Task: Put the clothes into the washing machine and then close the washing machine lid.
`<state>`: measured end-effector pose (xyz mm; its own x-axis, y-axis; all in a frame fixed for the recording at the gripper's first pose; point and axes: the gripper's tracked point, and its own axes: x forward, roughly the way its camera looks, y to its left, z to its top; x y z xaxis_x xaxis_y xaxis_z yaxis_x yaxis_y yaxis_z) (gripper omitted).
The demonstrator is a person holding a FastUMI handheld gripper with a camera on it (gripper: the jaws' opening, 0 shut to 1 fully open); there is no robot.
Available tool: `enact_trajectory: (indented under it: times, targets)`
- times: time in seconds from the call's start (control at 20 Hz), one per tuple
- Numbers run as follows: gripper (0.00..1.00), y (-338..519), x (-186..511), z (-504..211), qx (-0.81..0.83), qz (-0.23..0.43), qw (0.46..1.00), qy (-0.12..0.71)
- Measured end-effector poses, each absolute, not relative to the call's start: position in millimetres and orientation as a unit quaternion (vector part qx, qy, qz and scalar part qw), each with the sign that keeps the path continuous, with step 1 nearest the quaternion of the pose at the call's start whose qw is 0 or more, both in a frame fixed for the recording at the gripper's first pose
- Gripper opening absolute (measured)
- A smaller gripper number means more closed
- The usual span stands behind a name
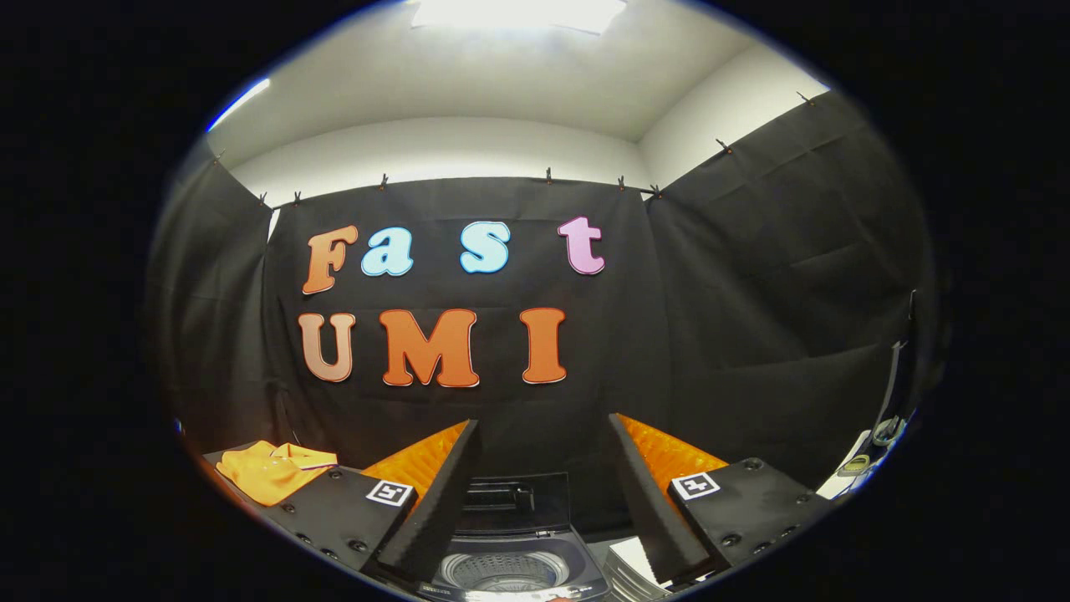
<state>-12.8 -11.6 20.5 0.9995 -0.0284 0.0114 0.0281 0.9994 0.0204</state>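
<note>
Between the parted fingers (468, 477), the washing machine (510, 556).

Bright ceiling panel (518, 12) overhead blows out to pure white on my feed, no detail in it. A second strip light (240, 102) glows off to the left, bluish fringe on it. Upper walls come out evenly lit, pale grey. Black cloth (752, 276) soaks up the light, only faint folds readable. Strong fisheye bend: wall seams and cloth top curve hard toward the rim. Centre looks sharp; I lose sharpness and brightness at the rim. Orange garment (272, 470) well exposed, slightly soft. Washing machine (510, 560) drum sits in shade between the spread fingers (439, 502), rim catching light.
</note>
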Motion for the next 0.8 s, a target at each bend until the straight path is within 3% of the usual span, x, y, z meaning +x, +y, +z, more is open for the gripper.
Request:
enact_trajectory:
  times: [0.8]
  targets:
    - [0.97,17.7,-6.0,17.8,0.016,-0.006,1.0,-0.002]
